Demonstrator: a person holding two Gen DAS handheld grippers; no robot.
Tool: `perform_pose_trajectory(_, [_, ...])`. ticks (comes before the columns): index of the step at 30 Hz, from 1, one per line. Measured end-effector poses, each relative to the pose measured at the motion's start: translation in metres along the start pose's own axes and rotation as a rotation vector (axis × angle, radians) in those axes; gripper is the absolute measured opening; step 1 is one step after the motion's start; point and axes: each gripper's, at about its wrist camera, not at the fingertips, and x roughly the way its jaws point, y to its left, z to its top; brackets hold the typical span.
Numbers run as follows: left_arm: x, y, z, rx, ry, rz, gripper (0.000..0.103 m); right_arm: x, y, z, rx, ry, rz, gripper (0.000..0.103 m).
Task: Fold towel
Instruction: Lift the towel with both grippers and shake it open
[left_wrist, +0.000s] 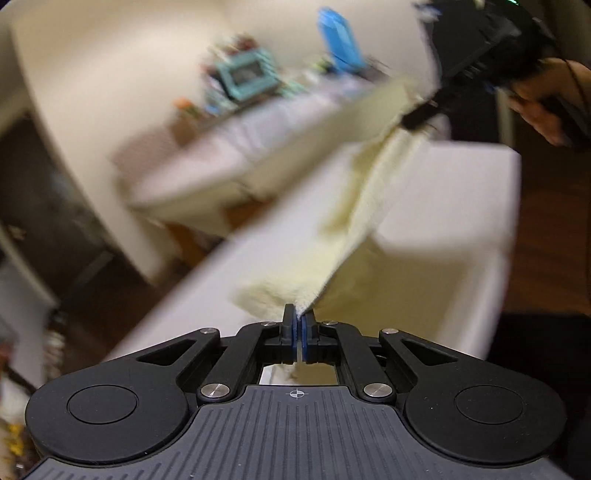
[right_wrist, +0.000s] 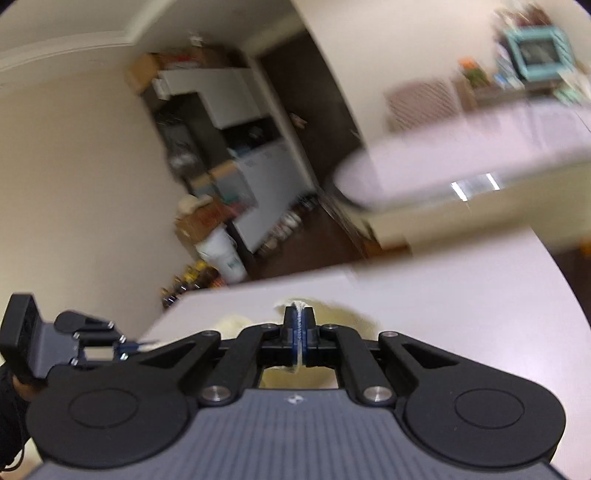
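A: In the left wrist view, what do the left tongs (left_wrist: 297, 325) have?

B: They are pinched tight on 1 corner of the towel (left_wrist: 369, 206). The towel is pale yellow, soft and fluffy. It stretches up off the white surface (left_wrist: 461, 206) to the right tongs (left_wrist: 415, 118), which grip the other end. A hand (left_wrist: 543, 110) holds those.

A: So which step is this?

B: I think the lift. 2 corners are held and the towel hangs between them over the smooth, flat surface.

A: And the right wrist view?

B: The right tongs (right_wrist: 298, 325) are squeezed shut on a thin towel (right_wrist: 347, 317) edge. A white hem thread shows between the blue pads. The left tongs (right_wrist: 138, 346) sit low on the left, also pinching cloth.

A: What next?

B: Probably carry both corners across together, keep the edge tight, and lay it onto the other half.
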Motion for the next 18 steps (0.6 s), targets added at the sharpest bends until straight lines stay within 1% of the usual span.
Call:
perform_pose_trajectory(3, [0.009, -0.023, -0.011, 0.001, 0.043, -0.09, 0.002, -0.014, -0.011, -0.029, 0.054, 0.047, -0.039, 0.002])
perform_pose_trajectory(5, [0.017, -0.035, -0.015, 0.009, 0.067, -0.127, 0.002, -0.017, -0.016, -0.041, 0.069, 0.061, -0.076, 0.002])
perform_pose_trajectory(8, [0.023, -0.04, -0.016, 0.022, 0.084, -0.15, 0.003, -0.016, -0.022, -0.055, 0.074, 0.093, -0.11, 0.004])
perform_pose_trajectory(9, [0.022, -0.038, -0.017, 0.023, 0.088, -0.153, 0.004, -0.017, -0.021, -0.058, 0.059, 0.099, -0.118, 0.008])
perform_pose_trajectory(10, [0.021, -0.035, -0.016, 0.018, 0.089, -0.16, 0.011, -0.017, -0.019, -0.058, 0.051, 0.099, -0.119, 0.015])
perform_pose_trajectory(11, [0.019, -0.033, -0.016, 0.011, 0.088, -0.169, 0.012, -0.018, -0.019, -0.057, 0.051, 0.093, -0.112, 0.02])
perform_pose_trajectory(12, [0.017, -0.03, -0.015, 0.003, 0.087, -0.178, 0.015, -0.02, -0.018, -0.056, 0.052, 0.087, -0.103, 0.027])
perform_pose_trajectory(13, [0.014, -0.028, -0.013, -0.005, 0.086, -0.188, 0.026, -0.021, -0.017, -0.055, 0.053, 0.08, -0.094, 0.029])
perform_pose_trajectory(15, [0.007, -0.021, -0.012, -0.031, 0.076, -0.214, 0.037, -0.024, -0.014, -0.046, 0.049, 0.051, -0.059, 0.03])
perform_pose_trajectory(17, [0.001, -0.012, -0.008, -0.063, 0.068, -0.222, 0.04, -0.021, -0.014, -0.036, 0.021, 0.044, -0.045, 0.038])
perform_pose_trajectory(18, [-0.001, -0.002, -0.003, -0.078, 0.066, -0.208, 0.04, -0.015, -0.012, -0.028, -0.012, 0.048, -0.047, 0.042])
